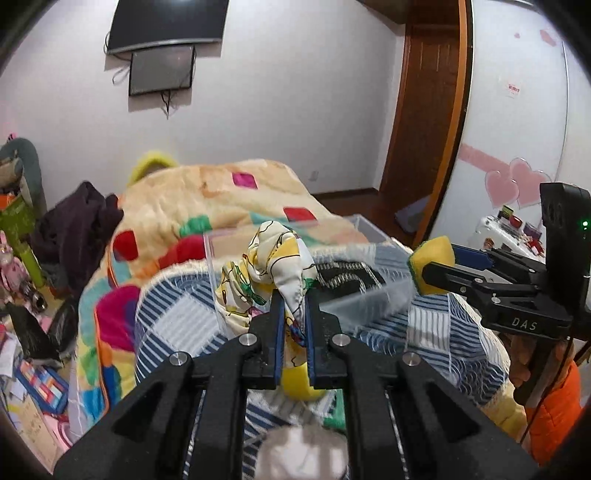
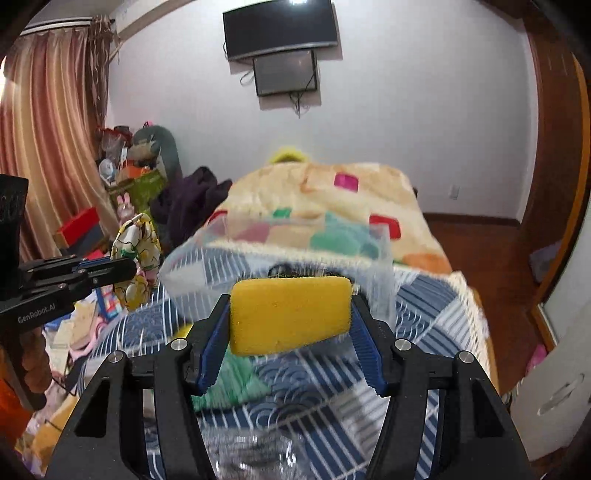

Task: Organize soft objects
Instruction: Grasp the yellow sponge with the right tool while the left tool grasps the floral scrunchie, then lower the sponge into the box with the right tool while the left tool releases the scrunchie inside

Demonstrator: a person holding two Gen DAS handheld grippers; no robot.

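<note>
At centre frame of the left wrist view, the left tongs pinch a bunched yellow patterned cloth above a clear plastic box on the bed. The right tongs clamp a yellow sponge — mid-frame in their own view, seemingly over the blurred box.

Home bedroom: bed with blue patchwork quilt and plush multicolour blanket, wall-mounted TV, striped curtains, wooden door, wardrobe with pink heart stickers, toy clutter by the wall.
</note>
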